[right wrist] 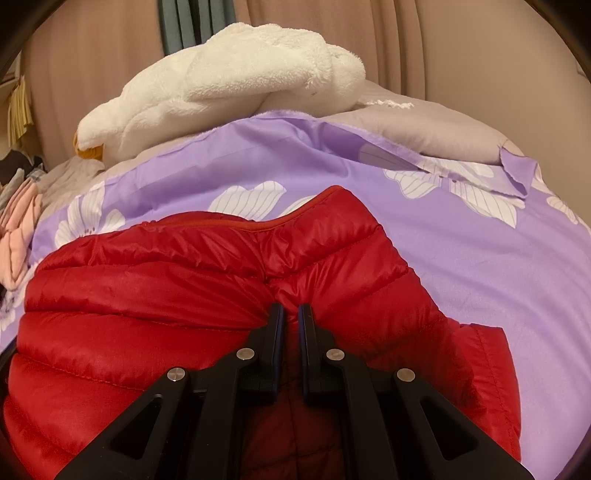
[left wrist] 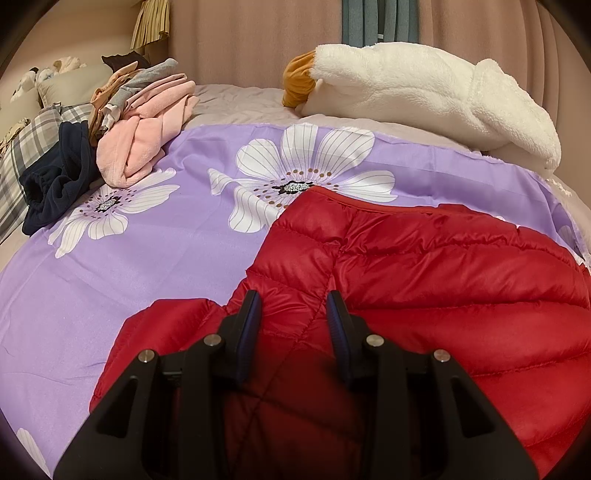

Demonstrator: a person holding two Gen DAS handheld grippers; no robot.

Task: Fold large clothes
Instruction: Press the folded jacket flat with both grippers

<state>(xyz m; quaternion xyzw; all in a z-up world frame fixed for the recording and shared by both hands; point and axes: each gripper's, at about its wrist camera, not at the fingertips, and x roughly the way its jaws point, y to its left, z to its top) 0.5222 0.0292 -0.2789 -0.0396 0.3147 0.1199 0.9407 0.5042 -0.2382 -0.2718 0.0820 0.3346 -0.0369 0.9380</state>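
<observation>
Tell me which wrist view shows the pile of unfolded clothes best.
Left wrist: the pile of unfolded clothes sits whole at upper left, pink, grey and navy pieces distinct. The right wrist view catches only a pink and grey sliver at its left edge.

A bed (left wrist: 236,99) fills most of both views, spread with a lilac sheet (left wrist: 155,236) printed with big white flowers. Behind it, across the top of the frame, hangs a pinkish-beige pleated curtain (left wrist: 251,40), broken by a strip of blue-grey drape (left wrist: 373,20) (upper middle in the left view, upper left in the right). Pillows (left wrist: 70,86) sit far left under warm indoor light.
</observation>
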